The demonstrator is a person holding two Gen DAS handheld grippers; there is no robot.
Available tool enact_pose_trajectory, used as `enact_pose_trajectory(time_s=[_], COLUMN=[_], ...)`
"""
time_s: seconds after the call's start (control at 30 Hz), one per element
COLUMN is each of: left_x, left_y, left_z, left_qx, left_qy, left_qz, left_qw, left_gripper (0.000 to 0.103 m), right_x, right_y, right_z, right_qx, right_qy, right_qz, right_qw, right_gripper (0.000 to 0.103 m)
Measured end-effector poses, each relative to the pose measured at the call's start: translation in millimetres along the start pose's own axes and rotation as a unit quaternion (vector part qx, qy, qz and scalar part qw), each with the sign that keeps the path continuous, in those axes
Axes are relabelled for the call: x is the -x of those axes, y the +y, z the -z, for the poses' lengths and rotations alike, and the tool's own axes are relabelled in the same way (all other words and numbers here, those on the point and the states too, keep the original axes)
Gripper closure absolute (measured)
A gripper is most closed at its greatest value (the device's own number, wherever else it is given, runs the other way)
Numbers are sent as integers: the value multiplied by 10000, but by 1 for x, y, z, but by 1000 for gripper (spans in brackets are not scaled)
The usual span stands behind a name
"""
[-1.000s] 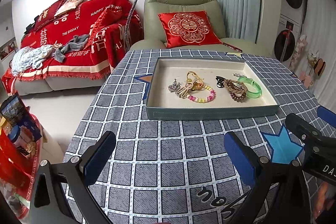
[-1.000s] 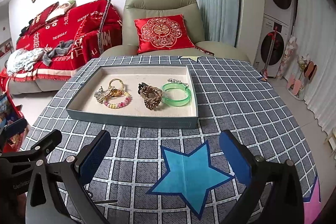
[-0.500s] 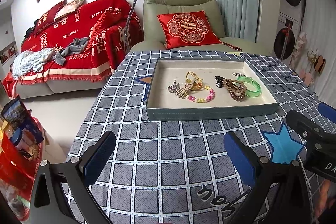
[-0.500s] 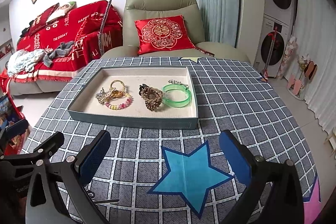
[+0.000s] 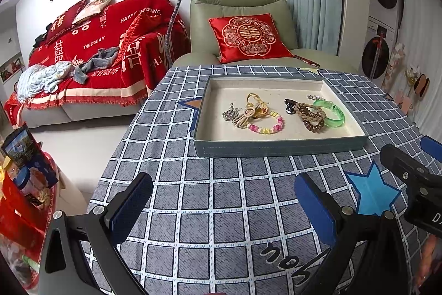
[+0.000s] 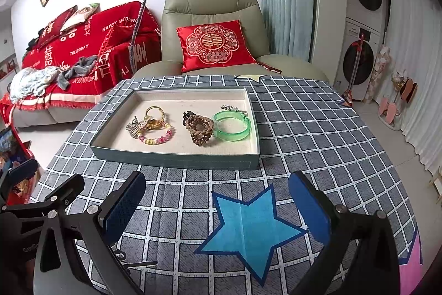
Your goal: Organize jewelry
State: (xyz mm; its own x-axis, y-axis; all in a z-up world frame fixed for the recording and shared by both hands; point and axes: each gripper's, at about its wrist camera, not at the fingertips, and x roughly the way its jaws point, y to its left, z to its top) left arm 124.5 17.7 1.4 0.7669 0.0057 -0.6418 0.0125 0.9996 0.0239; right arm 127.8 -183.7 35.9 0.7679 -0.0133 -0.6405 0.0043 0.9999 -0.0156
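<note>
A shallow grey-blue tray (image 5: 279,149) (image 6: 176,158) sits on the checked tablecloth. In it lie a green bangle (image 5: 330,116) (image 6: 232,125), a brown braided bracelet (image 5: 310,115) (image 6: 199,128), a pink-and-yellow bead bracelet (image 5: 266,125) (image 6: 157,135), gold rings and a silver charm (image 5: 230,112). My left gripper (image 5: 221,201) is open and empty, well short of the tray. My right gripper (image 6: 218,201) is open and empty over a blue star, also short of the tray.
A green armchair with a red cushion (image 5: 248,38) stands behind the table. A red-covered sofa (image 5: 91,51) is at the left. The table's left edge (image 5: 116,154) drops to the floor. Washing machines (image 6: 362,26) stand at the right.
Both grippers have drawn back and risen slightly; the tray looks a little farther away. Nothing was grasped.
</note>
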Motion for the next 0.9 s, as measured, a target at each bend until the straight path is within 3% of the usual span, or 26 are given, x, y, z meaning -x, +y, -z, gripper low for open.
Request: enact_pose_trajectory(time_s=[0.9], left_x=[0], left_y=[-3], left_z=[4], left_qx=[-41], left_qy=[-12], left_qz=[-14], left_qw=[10000], left_gripper=[0], right_x=[4], right_y=[2], right_z=[2], right_qx=[-34], right_qy=[11], right_qz=[-15], right_qw=[10000], right_gripper=[0])
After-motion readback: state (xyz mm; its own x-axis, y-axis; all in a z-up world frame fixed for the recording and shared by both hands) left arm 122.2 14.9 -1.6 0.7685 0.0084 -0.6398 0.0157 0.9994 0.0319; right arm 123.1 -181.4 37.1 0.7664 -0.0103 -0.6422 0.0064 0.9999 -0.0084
